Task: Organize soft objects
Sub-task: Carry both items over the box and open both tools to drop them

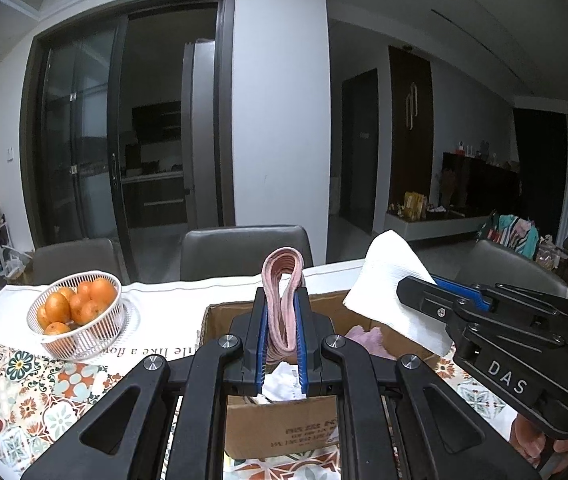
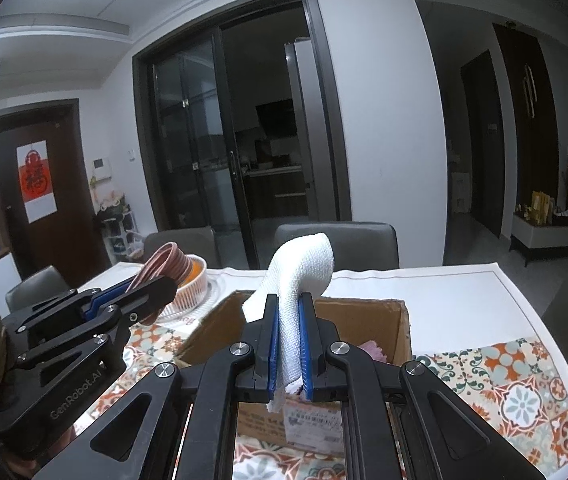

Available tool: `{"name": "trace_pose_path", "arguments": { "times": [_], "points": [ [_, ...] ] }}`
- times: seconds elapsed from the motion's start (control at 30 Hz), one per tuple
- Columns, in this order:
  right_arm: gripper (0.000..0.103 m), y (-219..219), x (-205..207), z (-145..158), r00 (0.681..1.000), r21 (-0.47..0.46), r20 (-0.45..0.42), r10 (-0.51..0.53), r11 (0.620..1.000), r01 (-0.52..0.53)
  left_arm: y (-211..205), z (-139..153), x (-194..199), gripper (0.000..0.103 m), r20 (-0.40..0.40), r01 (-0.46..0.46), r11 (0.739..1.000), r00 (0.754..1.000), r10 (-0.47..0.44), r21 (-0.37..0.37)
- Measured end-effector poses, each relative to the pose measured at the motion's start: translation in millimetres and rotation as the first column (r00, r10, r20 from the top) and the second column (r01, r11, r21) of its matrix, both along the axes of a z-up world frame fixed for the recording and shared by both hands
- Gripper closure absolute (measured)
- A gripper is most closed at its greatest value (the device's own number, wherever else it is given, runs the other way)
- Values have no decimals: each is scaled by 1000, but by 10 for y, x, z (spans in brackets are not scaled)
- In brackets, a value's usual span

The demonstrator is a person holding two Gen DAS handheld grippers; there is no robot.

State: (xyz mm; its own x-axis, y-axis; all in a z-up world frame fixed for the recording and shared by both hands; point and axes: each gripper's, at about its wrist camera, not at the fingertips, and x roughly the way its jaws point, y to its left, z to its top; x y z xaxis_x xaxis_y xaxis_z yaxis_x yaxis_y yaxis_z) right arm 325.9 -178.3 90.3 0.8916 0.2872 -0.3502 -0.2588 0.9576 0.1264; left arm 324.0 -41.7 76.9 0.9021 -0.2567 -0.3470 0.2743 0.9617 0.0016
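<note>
A box [image 1: 284,428] sat on the table [image 1: 188,300]. The left gripper [image 1: 282,320] was above the near side of the box, and a folded cloth [image 1: 282,276] was pinched between its fingers and stuck up above them. The right gripper [image 2: 288,332] was just to the right of it, also over the box, with a paper towel [image 2: 303,268] pinched between its fingers. A soft thing [image 2: 373,350] lay inside the box, on the right side. A basket [image 1: 80,316] of oranges [image 1: 84,304] stood on the table, left of the box. Chairs [image 1: 244,248] stood behind the table. A doorway [image 1: 132,128] was farther back, behind the chairs.
</note>
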Motion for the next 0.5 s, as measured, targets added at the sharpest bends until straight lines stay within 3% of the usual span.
{"name": "trace_pose_path", "arguments": {
  "times": [0.5],
  "points": [
    [92,-25,556,-374,992,-13,-128,-13,1000,12,-119,-415,578,90,-137,-9,998,990,18,64]
  ]
}}
